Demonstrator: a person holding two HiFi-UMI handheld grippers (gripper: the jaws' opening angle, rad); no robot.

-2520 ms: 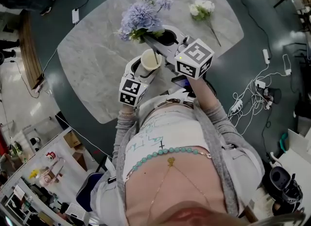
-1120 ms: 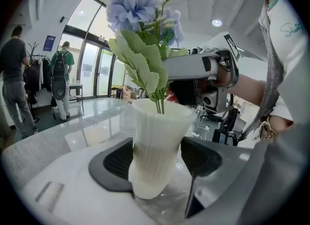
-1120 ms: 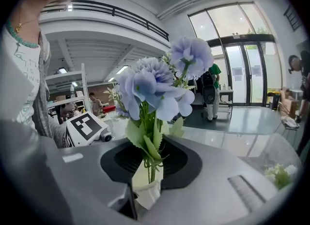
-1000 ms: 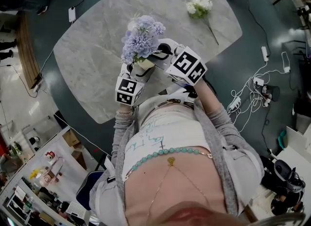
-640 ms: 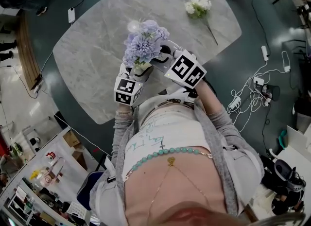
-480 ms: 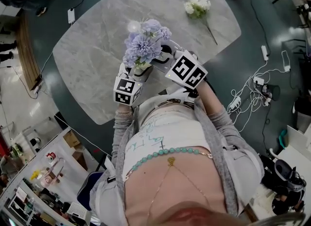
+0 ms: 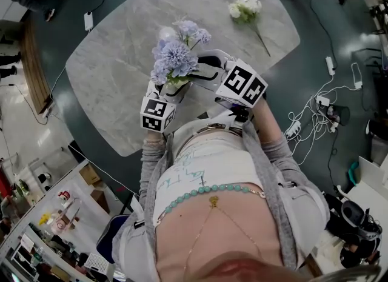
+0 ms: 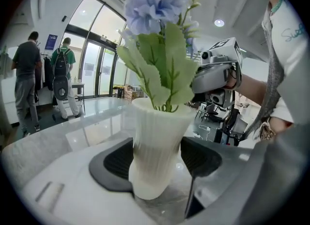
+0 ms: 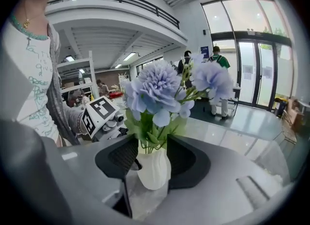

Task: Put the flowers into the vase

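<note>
A ribbed white vase [image 8: 156, 146] stands on the marble table [image 7: 115, 62], and my left gripper [image 8: 157, 163] is shut on its body. Purple flowers [image 7: 174, 56] with green leaves stick up out of it and hide most of the vase in the head view. My right gripper [image 7: 201, 73] is just right of the bouquet. Its jaws have just been opening and now stand open, with the stems and the vase's neck [image 9: 152, 168] between the pads, untouched. A white flower [image 7: 245, 9] lies on the table at the far right.
The table's near edge runs just under my hands. On the floor to the right lie cables and a power strip [image 7: 330, 67]. In the left gripper view, people [image 8: 26, 81] stand by the glass doors, far off.
The right gripper has let go of the purple flowers' stems and slid a little to the right. The bouquet stays in the vase. The left gripper has kept still.
</note>
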